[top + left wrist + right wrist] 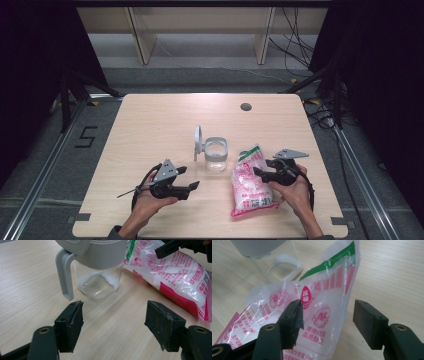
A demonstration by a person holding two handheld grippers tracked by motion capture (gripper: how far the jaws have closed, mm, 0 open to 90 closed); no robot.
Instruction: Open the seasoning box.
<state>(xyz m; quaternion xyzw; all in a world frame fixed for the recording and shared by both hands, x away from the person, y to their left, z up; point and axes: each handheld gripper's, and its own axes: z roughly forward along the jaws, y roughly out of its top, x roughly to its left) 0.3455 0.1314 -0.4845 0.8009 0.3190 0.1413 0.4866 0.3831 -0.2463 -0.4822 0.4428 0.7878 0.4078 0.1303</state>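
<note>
A clear jar [216, 154] with a grey collar, handle and flipped-up lid [198, 141] stands at the table's middle, a little white powder in its bottom [98, 283]. To its right lies a pink-and-white bag [248, 182] of white grains with a green top strip [329, 263]. My left gripper [189, 178] hovers open just short of the jar [100, 272], nothing between its jaws [113, 312]. My right gripper [263, 168] is at the bag's upper end. Its jaws [327, 312] straddle the bag's top, the right pad [367, 320] clear of the plastic.
The light wooden table [150, 120] has a round cable hole [245, 106] at the back right. Beyond its far edge are bench legs and floor cables. A "5" [86, 136] is marked on the floor at left. Dark stands flank both sides.
</note>
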